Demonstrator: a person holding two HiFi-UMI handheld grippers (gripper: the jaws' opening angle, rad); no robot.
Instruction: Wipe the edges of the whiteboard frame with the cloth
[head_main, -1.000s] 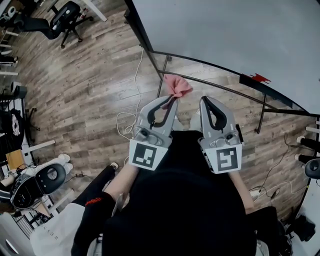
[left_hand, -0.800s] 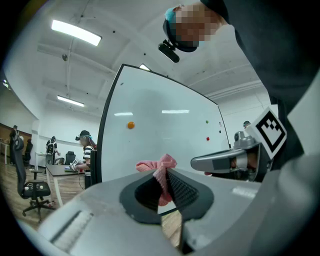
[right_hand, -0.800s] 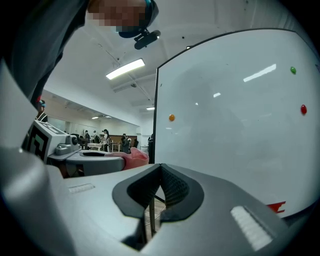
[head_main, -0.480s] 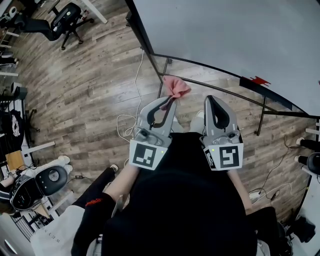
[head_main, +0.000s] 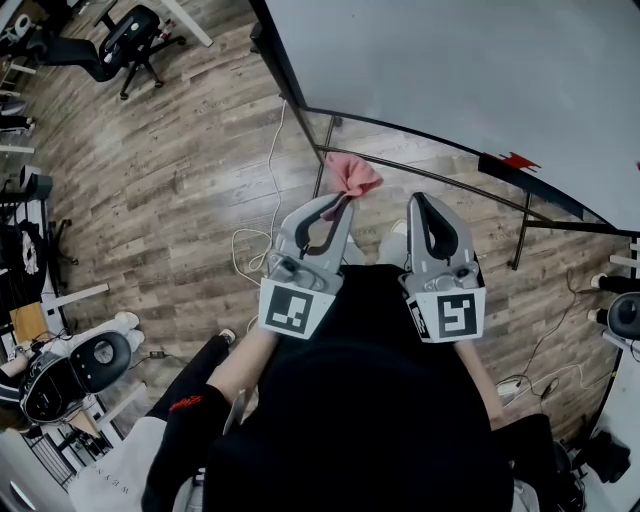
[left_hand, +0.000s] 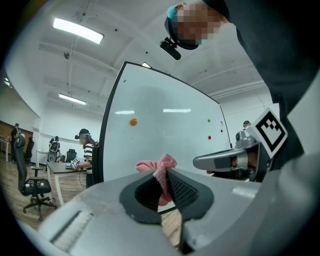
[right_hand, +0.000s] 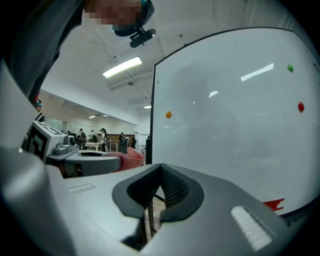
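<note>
A pink cloth (head_main: 352, 176) sticks out of my left gripper (head_main: 337, 204), whose jaws are shut on it; in the left gripper view the cloth (left_hand: 159, 172) bunches between the pads. My right gripper (head_main: 420, 202) is held beside it, jaws shut with nothing between them (right_hand: 160, 169). The whiteboard (head_main: 470, 70) stands ahead of both grippers, its black frame edge (head_main: 285, 70) on the left and bottom rail (head_main: 400, 124) below. In the gripper views, the frame's left edge (left_hand: 102, 145) (right_hand: 150, 125) rises dark against the white surface. Both grippers are short of the board.
Small magnets dot the board: orange (left_hand: 133, 121), red (right_hand: 300, 106), green (right_hand: 290, 68). A red marking (head_main: 518, 157) sits on the tray rail. Cables (head_main: 262, 215) trail over the wood floor. Office chairs (head_main: 125, 40) stand at far left. People (left_hand: 86, 150) work at desks behind.
The right gripper has drifted slightly right and settled; the left gripper with the cloth has barely moved.
</note>
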